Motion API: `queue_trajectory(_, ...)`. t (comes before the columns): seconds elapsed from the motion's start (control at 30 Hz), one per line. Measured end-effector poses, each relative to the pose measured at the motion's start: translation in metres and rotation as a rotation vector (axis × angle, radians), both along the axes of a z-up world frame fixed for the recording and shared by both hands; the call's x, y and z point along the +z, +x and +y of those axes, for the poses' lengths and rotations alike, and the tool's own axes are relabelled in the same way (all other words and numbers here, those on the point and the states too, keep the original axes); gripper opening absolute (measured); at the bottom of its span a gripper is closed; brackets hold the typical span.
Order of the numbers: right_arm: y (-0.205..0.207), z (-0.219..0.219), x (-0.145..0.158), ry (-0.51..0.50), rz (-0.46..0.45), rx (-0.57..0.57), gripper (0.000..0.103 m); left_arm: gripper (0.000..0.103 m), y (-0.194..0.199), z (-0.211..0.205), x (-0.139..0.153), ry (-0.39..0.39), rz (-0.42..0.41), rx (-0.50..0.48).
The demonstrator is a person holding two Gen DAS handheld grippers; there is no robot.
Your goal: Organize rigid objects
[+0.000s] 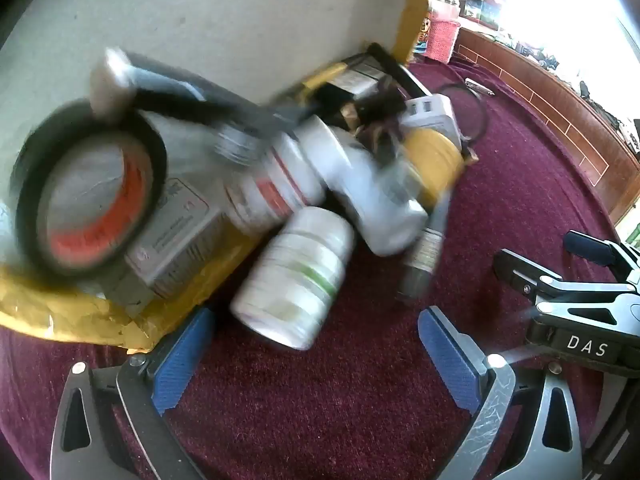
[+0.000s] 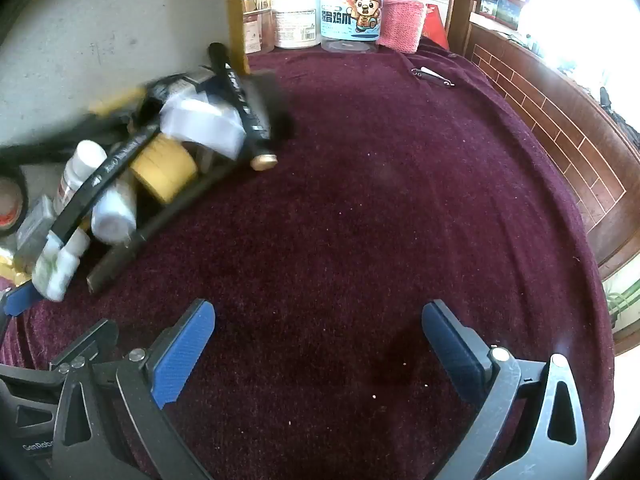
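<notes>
Nearest your left lens, the left gripper [image 1: 316,356] stands with its blue pads spread wide and nothing between them, over bare maroon cloth [image 1: 340,420]. Just beyond it, at about 12 o'clock, a white bottle [image 1: 296,276] with a green band lies on its side, close to the pads but apart from them. The rest of the pile spills from a tipped cardboard box [image 1: 72,316] toward 10 and 11 o'clock: a black tape roll [image 1: 90,188] with an orange core, a grey carton [image 1: 176,236], two more white bottles, a yellow tape roll [image 1: 434,160] and a thin pen [image 1: 426,248] at 1 o'clock. Much of it is blurred, so finer detail cannot be told. Your right gripper [image 2: 320,356] is likewise spread and empty, with the heap well off at its 10 o'clock and open cloth ahead. You look to be at the start of sorting: nothing is yet picked or set apart. The nearest bottle is the likely first pick; you would need to bring the left pads down astride its body, across the round side and not end to end, then close before it rolls. The clear cloth under your right gripper looks like a fair place to line things up.
</notes>
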State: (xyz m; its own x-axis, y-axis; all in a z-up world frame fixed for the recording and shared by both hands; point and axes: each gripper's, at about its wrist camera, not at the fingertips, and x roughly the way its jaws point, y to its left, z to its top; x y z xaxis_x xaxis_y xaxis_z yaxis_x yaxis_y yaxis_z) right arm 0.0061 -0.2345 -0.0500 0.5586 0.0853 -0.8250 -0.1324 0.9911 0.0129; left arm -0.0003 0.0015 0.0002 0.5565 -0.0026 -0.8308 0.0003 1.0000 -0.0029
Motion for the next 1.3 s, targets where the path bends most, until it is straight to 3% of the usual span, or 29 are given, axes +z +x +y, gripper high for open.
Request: queue_trajectory(1.3, 0.0004, -0.0029, 0.0000, 0.000, 0.001, 0.000, 0.103, 0.102, -0.0008, -0.0009, -0.0015, 0.000, -0.001, -0.001)
